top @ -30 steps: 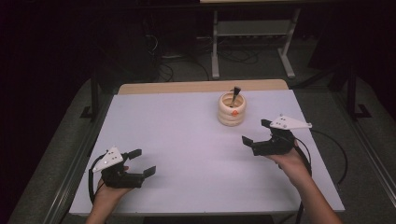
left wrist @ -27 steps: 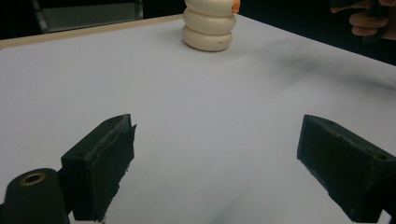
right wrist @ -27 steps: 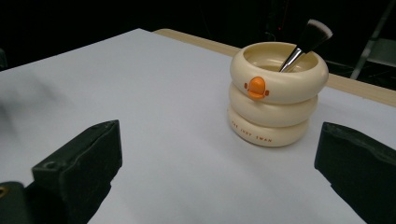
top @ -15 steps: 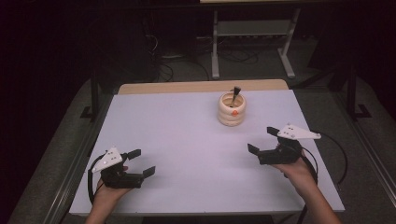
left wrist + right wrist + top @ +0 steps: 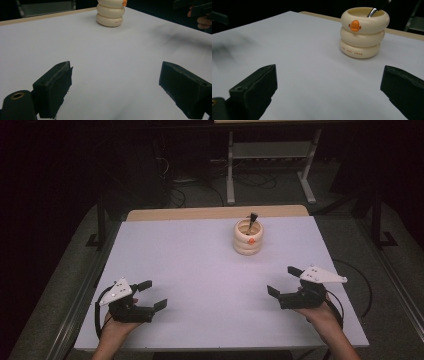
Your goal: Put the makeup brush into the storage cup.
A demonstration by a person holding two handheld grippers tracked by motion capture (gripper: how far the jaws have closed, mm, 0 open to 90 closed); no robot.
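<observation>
A cream holder [image 5: 248, 238] made of three stacked rings, with an orange beak on its front, stands at the back right of the white table [image 5: 200, 265]. A dark-tipped tool [image 5: 251, 218] sticks out of it. My left gripper [image 5: 155, 294] rests open near the front left edge with nothing between its jaws. My right gripper [image 5: 281, 280] is open and bare at the front right, well short of the holder. The left gripper view has the holder [image 5: 110, 15] far ahead of that open gripper [image 5: 116, 75]. In the right gripper view, the holder [image 5: 362, 35] is ahead and right of that gripper [image 5: 329, 80].
A wooden strip [image 5: 215, 213] runs along the table's far edge. Behind it stands a metal frame [image 5: 270, 165] amid floor cables. A black cable [image 5: 357, 285] loops from the right gripper over the table's right edge. The person's right hand [image 5: 203, 21] appears far off in the left gripper view.
The right gripper has pulled back from beside the holder toward the front edge, staying open. The left gripper has not moved.
</observation>
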